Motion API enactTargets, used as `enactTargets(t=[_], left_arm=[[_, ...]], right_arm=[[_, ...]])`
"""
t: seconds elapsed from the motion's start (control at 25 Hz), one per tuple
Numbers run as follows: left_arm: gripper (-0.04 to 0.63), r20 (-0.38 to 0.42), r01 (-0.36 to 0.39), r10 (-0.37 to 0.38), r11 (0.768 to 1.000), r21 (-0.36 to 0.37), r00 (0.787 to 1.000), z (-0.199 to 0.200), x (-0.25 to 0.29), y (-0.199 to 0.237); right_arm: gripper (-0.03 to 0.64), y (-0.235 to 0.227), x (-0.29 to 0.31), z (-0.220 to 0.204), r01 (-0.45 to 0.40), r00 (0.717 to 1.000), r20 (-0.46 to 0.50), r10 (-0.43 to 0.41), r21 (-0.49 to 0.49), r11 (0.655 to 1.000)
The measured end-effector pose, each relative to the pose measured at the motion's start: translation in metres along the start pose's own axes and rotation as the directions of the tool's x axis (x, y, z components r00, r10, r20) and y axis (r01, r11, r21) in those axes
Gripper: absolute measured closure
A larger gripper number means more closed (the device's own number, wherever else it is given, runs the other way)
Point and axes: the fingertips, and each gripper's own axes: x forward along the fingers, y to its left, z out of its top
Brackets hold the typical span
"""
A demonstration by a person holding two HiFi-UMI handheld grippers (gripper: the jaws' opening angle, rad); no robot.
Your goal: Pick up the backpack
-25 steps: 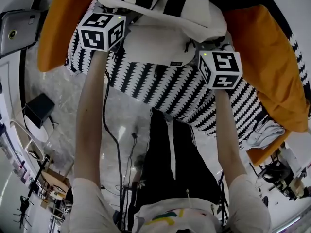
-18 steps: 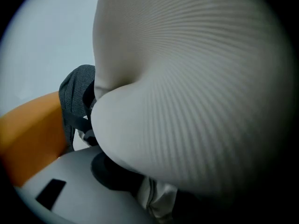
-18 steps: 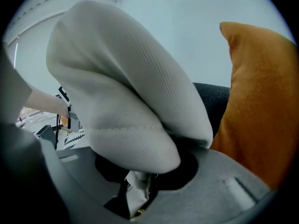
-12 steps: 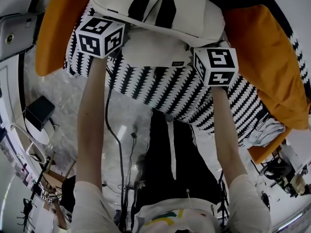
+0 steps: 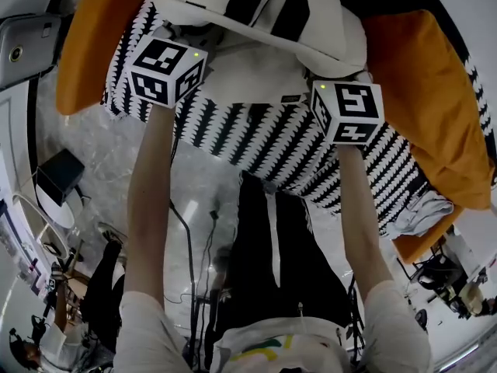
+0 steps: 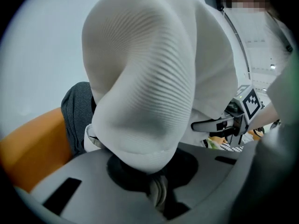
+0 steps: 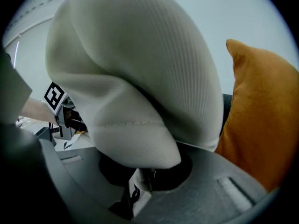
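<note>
A white backpack with black straps lies on a sofa's zigzag cover. My left gripper is at its near left corner and my right gripper at its near right corner. In the left gripper view the ribbed white backpack bulges over the left gripper, whose jaws are closing with fabric pinched between them. The right gripper view shows the backpack folded into the right gripper, whose jaws are closing on a pinch of cloth and strap.
Orange cushions flank the backpack on the sofa. A grey cloth lies behind it. Below the sofa edge are marble floor, cables and a black box. My black trouser legs stand at the sofa's front.
Both grippers have pulled back a little toward me. The backpack's flat near edge has bunched up between them, with less of it lying on the cover.
</note>
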Motion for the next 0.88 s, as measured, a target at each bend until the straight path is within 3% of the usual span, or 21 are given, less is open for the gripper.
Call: enactTargets(t=[0.4, 0.88], left_arm=[[0.545, 0.027, -0.071, 0.070, 0.997, 0.038, 0.997, 0.017, -0.004, -0.030], [0.546, 0.077, -0.086, 0.081, 0.994, 0.072, 0.994, 0.035, -0.026, -0.031]], right_arm=[[0.574, -0.014, -0.029, 0.011, 0.026, 0.998, 0.054, -0.025, -0.014, 1.000], [0.575, -0.002, -0.041, 0.036, 0.046, 0.991, 0.130, -0.039, -0.052, 0.998]])
